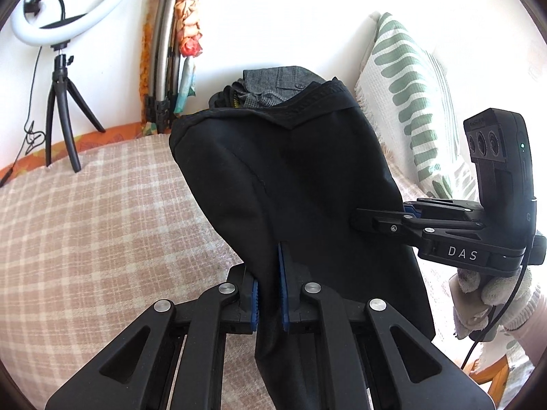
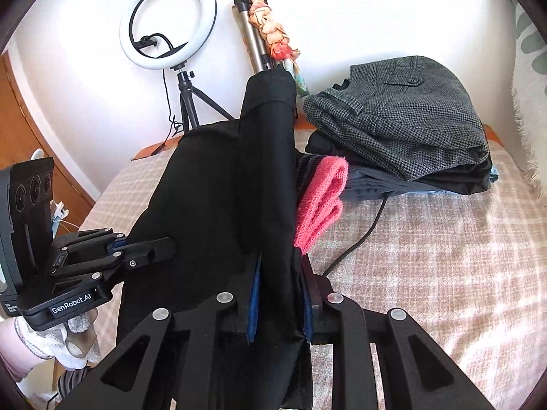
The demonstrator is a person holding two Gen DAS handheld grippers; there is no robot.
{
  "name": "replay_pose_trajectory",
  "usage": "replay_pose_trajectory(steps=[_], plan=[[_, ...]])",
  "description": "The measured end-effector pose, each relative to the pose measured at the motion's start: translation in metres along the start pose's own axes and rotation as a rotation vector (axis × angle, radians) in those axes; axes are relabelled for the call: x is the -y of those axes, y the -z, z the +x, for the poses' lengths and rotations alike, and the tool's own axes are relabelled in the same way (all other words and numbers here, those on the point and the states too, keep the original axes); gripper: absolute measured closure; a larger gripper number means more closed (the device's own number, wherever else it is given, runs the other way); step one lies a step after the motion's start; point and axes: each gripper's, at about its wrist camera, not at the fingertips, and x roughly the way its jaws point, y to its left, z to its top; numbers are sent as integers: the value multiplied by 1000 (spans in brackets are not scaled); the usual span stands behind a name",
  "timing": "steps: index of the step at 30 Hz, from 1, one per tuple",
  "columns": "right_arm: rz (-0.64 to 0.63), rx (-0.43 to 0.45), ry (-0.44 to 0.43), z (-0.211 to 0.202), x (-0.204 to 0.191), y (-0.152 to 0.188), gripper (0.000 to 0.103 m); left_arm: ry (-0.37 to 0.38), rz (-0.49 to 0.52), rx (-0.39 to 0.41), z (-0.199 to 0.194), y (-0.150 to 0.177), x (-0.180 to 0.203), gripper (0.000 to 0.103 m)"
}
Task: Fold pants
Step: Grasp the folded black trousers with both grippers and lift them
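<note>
I have my left gripper [image 1: 270,294] and right gripper [image 2: 278,300] both clamped on the black pants [image 1: 290,177], lifted over the bed [image 1: 102,205] to hang straight for folding.

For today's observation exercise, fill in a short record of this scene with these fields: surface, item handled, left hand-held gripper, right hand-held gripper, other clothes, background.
surface: bed with checked blanket
item handled: black pants, lifted off the blanket
left hand-held gripper: shut on the pants
right hand-held gripper: shut on the pants
other clothes: folded pile with grey tweed on top, pink knit beside it
background: ring light on a tripod, leaf-print pillow
</note>
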Motion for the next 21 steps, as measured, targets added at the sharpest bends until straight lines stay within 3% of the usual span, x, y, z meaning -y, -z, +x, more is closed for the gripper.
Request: replay_pose_trajectory(steps=[11, 21], plan=[[9, 81, 7, -39, -5, -20, 84, 21, 52, 70, -21, -24, 17, 95], [-5, 178, 33, -75, 6, -70, 84, 18, 108, 125, -28, -85, 36, 95]])
